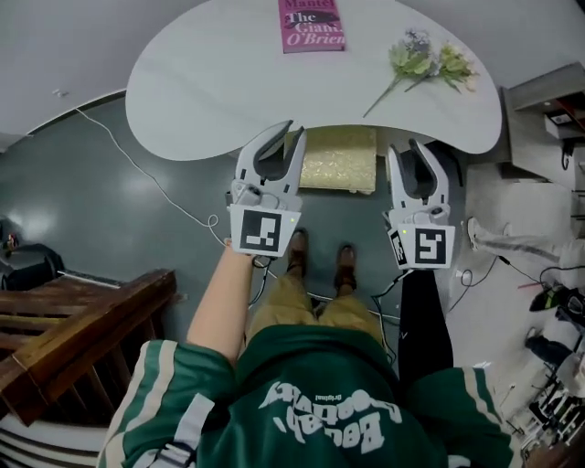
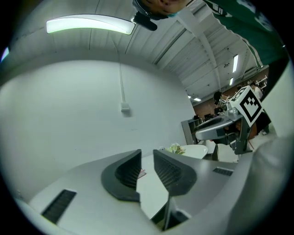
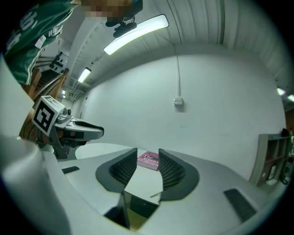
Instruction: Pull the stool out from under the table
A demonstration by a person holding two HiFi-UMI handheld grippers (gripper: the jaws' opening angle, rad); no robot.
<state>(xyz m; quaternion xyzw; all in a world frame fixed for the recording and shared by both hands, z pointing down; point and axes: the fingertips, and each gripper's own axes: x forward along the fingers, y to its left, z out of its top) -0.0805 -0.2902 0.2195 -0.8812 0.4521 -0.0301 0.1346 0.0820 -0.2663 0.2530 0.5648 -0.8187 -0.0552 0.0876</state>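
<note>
The stool, with a yellowish padded seat, stands tucked partly under the near edge of the white table. My left gripper hovers at the table edge just left of the stool, and its jaws stand slightly apart with nothing between them. My right gripper is just right of the stool, open wider and also empty. Neither gripper touches the stool. In both gripper views the jaws point over the tabletop, and the stool is hardly visible.
A pink book and a sprig of flowers lie on the table. The person's shoes are just before the stool. A white cable crosses the grey floor, dark wooden furniture stands at left, and clutter lies at right.
</note>
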